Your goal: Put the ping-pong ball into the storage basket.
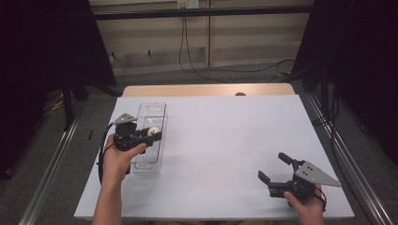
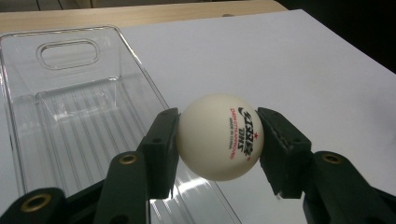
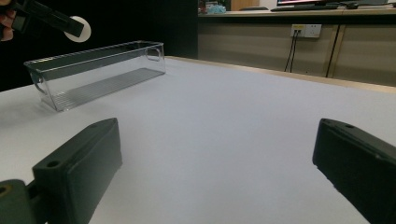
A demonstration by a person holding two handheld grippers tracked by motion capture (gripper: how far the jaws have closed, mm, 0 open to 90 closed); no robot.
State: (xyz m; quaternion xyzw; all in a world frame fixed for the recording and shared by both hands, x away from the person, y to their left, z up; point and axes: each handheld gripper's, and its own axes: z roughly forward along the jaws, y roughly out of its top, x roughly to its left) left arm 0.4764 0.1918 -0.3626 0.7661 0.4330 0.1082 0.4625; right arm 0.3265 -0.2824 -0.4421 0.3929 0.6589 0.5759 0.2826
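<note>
High view: the left gripper [image 1: 151, 133] grasps a white ball [image 1: 152, 131], half hidden, over the clear bin [image 1: 149, 165]; the right gripper [image 1: 273, 167] is released above the bench [image 1: 225, 140]; left gripper view: the ball [image 2: 220, 136] reads "MADE IN CHINA", logo unclear; right gripper view: bin [image 3: 93, 74] far ahead-left.

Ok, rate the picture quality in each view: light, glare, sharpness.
High view: dim, black at both sides, white table evenly lit. Left gripper view: ball sharp with legible print, glare streaks on the clear bin. Right gripper view: near jaws soft, bin fairly crisp.
</note>
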